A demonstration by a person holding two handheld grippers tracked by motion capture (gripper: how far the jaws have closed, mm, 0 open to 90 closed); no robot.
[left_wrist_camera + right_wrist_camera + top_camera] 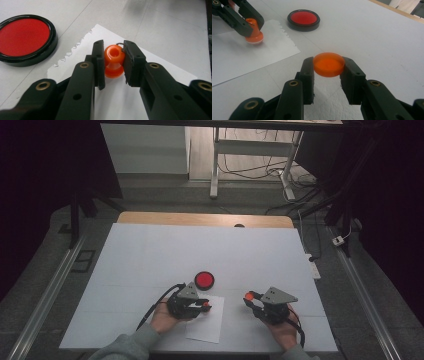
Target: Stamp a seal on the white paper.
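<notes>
White surface (150, 255) fills mid-frame in high view, dark room w/ desk legs & cables at top; left gripper (204, 306) at lower centre, fingers (98, 62) pinching an orange stamp (113, 61) upright on a torn-edged paper sheet (207, 324), base touching the sheet; right gripper (248, 298) lower right, fingers (308, 72) clamped on an orange cap (328, 64), held flat above the surface, apart from the paper; red ink pad (204, 280) in black rim just above the left gripper, near the paper's upper edge.
</notes>
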